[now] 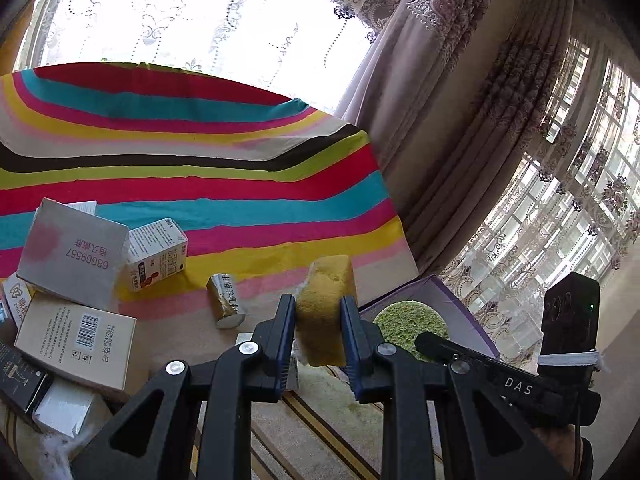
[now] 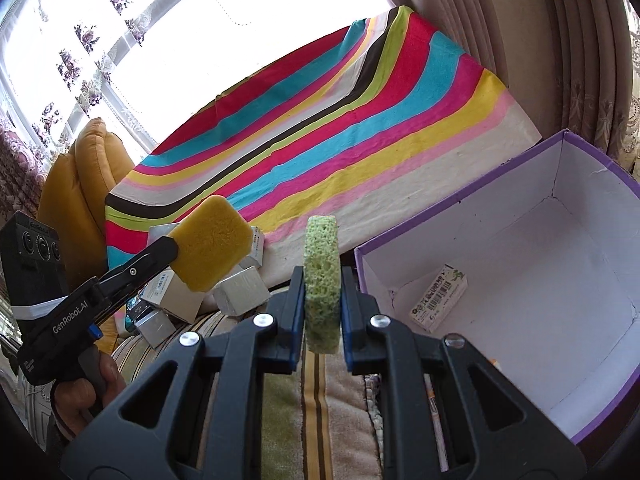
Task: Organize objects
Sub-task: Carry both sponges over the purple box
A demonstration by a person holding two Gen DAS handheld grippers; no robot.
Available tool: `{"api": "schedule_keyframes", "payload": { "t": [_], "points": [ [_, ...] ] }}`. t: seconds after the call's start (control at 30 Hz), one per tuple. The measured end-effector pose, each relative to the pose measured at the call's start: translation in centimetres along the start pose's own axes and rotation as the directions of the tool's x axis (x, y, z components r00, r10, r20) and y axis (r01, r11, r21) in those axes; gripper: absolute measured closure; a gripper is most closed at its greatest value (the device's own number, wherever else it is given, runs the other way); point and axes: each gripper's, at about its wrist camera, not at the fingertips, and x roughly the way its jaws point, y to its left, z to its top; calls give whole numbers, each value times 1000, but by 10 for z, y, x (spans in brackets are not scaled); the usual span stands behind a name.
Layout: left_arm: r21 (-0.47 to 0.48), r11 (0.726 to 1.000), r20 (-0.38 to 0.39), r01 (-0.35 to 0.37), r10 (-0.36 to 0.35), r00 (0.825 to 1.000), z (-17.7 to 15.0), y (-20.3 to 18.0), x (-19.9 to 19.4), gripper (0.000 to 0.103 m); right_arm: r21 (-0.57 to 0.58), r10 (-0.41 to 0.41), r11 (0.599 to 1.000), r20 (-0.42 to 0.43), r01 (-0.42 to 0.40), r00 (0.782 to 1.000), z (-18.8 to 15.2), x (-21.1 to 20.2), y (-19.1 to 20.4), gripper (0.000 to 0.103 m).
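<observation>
Above sofa, left gripper [image 1: 318, 320] clamps yellow sponge [image 1: 326, 312]; right gripper [image 2: 322, 300] clamps green sponge [image 2: 322, 280], seemingly level.

Ahead of the left gripper, a striped cloth [image 1: 192, 152] in red, teal, pink, yellow, lime and black drapes over a raised surface. Beyond it a bright window [image 1: 180, 20] glows white behind a sheer embroidered curtain. To the right of that gripper hang heavy beige drapes [image 1: 440, 128] with a floral border, and further right a gridded window [image 1: 576, 208] shows through lace. Below the gripper lies a beige cover with brown stripes [image 1: 320, 432]. Left of the right gripper, a mustard-yellow cushion [image 2: 84, 184] stands beside the striped cloth, with daylight flooding in above it.
</observation>
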Motion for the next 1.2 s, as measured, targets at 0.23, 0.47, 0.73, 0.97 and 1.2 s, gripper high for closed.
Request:
{"api": "schedule_keyframes", "payload": {
  "t": [0.23, 0.47, 0.73, 0.97, 1.2],
  "points": [
    [-77, 988, -82, 130, -137, 987, -8, -9, 20, 79, 56, -21, 998, -7, 21, 1000, -4, -9, -27, 84],
    [-286, 904, -56, 316, -345, 937, -12, 11, 24, 79, 13, 29, 1000, -63, -28, 998, -6, 4, -15, 84],
    [-379, 829, -5, 412, -446, 895, -12, 18, 23, 79, -159, 22, 987, -89, -36, 996, -9, 16, 25, 83],
    [-474, 750, 19, 461, -515, 857, -16, 22, 36, 79, -377, -71, 925, -43, 49, 997, -23, 14, 59, 82],
    [-487, 747, 39, 453, -500, 865, -15, 33, 32, 79, -601, -116, 793, 15, 102, 993, -48, 12, 94, 79]
  ]
}}
